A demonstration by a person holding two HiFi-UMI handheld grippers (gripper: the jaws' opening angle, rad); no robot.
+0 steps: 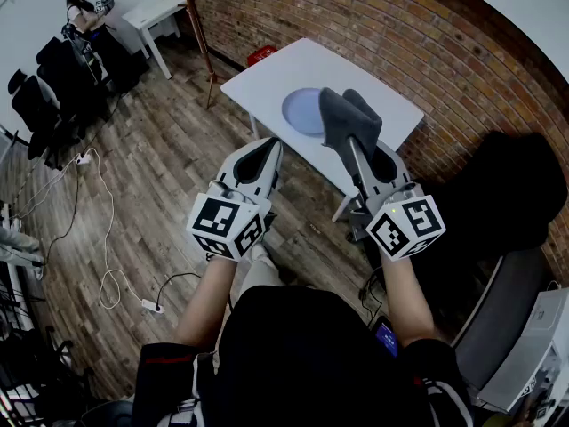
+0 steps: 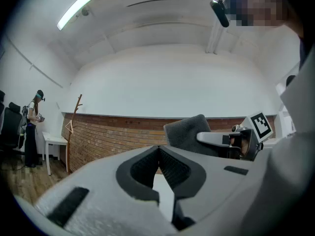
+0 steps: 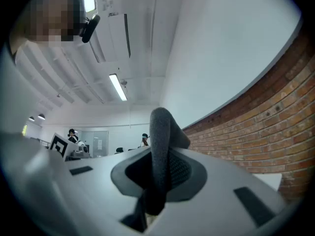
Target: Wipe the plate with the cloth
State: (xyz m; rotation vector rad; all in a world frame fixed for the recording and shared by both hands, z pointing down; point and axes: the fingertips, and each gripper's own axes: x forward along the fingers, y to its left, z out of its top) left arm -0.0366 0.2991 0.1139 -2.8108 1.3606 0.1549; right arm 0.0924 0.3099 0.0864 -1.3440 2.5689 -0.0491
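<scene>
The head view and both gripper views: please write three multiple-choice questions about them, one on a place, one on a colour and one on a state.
1. Where is the plate?
A. on the white table
B. on the wooden floor
C. on a shelf

2. What colour is the cloth?
A. red
B. dark grey
C. yellow

3. In what state is the left gripper?
A. wide open
B. shut on the cloth
C. shut, nothing between its fingers

Answers:
1 A: the head view shows the plate lying on the table.
2 B: the cloth clamped in the right gripper is dark grey in every view.
3 C: in the left gripper view its fingers meet with nothing between them.
</scene>
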